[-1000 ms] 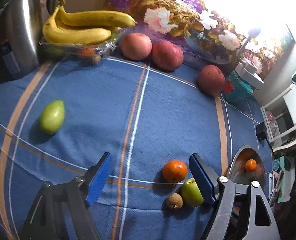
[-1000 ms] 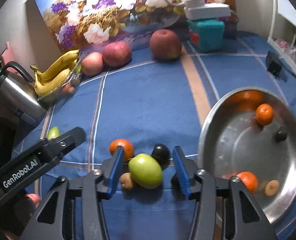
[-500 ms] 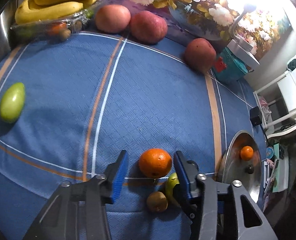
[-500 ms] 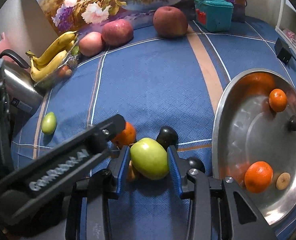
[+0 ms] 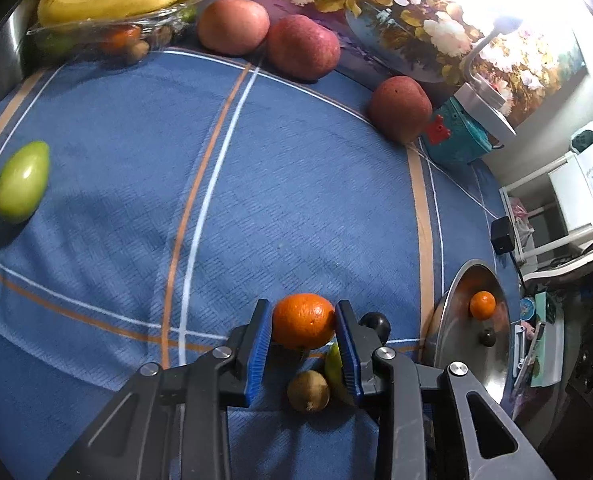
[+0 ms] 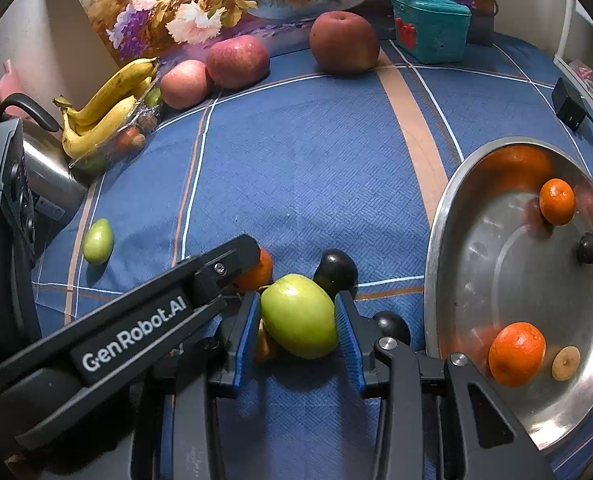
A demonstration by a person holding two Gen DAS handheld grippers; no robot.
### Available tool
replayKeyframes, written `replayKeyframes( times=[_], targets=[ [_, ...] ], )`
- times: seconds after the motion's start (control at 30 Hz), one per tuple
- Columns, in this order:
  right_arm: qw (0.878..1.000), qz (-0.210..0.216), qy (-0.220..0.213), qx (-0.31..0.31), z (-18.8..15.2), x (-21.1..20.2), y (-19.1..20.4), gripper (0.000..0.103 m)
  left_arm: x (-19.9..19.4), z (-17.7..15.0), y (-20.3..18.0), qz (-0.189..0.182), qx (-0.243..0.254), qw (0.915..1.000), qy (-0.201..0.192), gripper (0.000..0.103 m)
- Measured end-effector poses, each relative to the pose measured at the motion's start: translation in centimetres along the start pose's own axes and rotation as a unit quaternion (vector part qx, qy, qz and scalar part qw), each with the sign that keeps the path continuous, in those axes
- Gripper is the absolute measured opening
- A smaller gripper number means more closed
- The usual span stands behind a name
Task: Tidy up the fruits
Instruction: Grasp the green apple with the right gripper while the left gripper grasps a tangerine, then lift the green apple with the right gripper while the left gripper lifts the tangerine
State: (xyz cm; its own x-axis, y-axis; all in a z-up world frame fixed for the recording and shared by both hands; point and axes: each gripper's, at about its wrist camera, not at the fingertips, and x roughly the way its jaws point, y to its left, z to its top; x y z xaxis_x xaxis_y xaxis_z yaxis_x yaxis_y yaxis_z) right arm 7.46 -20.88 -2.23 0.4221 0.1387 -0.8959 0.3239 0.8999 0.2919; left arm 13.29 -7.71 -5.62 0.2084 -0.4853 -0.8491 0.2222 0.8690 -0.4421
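Note:
An orange point(image 5: 304, 332) rests on the blue cloth between the blue pads of my left gripper point(image 5: 302, 309). Its jaws are closing and both pads touch the orange. Just to its right, my right gripper point(image 6: 296, 302) is shut on a green apple point(image 6: 298, 328), pads against both sides. In the right wrist view the left gripper's finger point(image 6: 232, 256) covers most of the orange point(image 6: 261, 274). A dark plum point(image 6: 335, 270) sits behind the apple. A small brown fruit point(image 5: 308, 390) lies under the left gripper, beside the apple.
A steel bowl point(image 6: 436, 240) at the right holds two oranges, a dark fruit and a slice. A green oval fruit point(image 5: 22, 182) lies far left. Bananas point(image 5: 108, 4), three red apples point(image 5: 302, 46), a kettle point(image 6: 44, 168) and a teal box point(image 6: 430, 28) line the back.
My left gripper came down over the orange and its jaws narrowed from wide open until the pads met it. The right gripper's jaws drew in onto the green apple.

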Motion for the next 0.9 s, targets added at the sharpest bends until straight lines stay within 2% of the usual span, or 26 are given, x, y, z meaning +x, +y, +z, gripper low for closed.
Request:
replayKeyframes(
  times=[0.57,0.83,0.9],
  targets=[
    [0.999,0.024,0.0,0.03,-0.3,-0.5,-0.9,0.038,-2.0,-0.2,2.1,0.02,-0.029,0.9993,-0.011,0.034],
    [0.999,0.033,-0.016,0.036,-0.1,-1.8,-1.0,0.037,-3.3,0.0,2.0,0.018,-0.028,0.9991,-0.026,0.034],
    [0.998,0.036,-0.023,0.038,0.1,-2.3,-1.1,0.034,-3.7,0.1,1.8,0.017,-0.025,0.9991,-0.031,0.034]
  ],
)
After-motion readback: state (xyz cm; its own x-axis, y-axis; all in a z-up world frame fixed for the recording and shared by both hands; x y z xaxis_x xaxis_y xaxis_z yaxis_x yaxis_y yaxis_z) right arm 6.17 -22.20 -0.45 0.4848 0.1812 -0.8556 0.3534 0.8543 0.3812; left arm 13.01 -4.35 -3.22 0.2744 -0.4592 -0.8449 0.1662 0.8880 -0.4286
